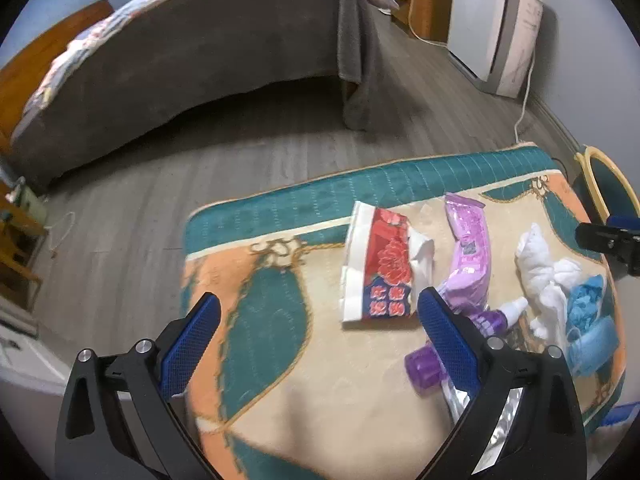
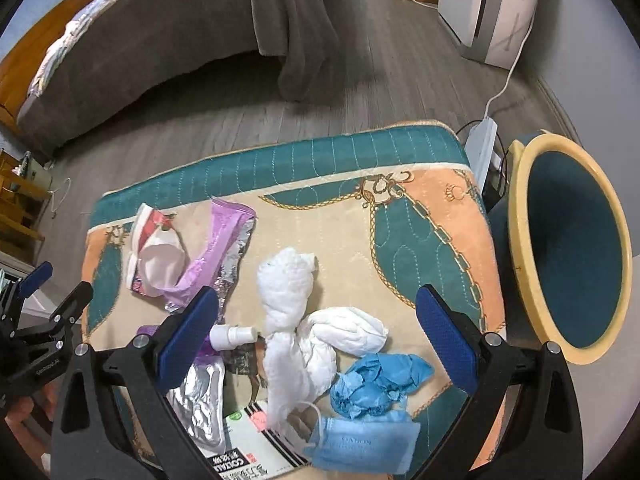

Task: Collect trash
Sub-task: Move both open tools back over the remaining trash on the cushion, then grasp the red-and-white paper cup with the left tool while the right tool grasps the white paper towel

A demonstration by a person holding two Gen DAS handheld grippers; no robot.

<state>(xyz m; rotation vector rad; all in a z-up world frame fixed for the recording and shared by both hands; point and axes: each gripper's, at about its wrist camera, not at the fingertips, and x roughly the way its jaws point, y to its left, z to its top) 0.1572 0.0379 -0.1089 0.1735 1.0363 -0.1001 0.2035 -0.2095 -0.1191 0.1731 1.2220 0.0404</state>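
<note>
Beside the right edge of a quilted mat [image 2: 400,152] on a wooden floor stands one yellow-rimmed bin [image 2: 520,240], its mouth tipped toward the litter and nearer the right-hand tool. On the mat lies the trash, largest first: one twisted white cloth wad [image 2: 292,300] with its long axis running from the near edge toward the far edge, one purple foil wrapper [image 2: 228,240], one red flowered packet [image 1: 384,268], one printed box [image 2: 248,452] at the near edge, one crumpled blue glove [image 2: 372,384], one blue face mask [image 2: 360,440] and one small purple bottle [image 1: 492,320] with a white spray top. The right gripper [image 2: 316,340] hangs with fingers wide apart, holding nothing, directly over the white wad and glove, so it looks best placed to pick first. The left gripper [image 1: 320,336] is also wide and empty, over the mat's left half, with the packet just ahead.
</note>
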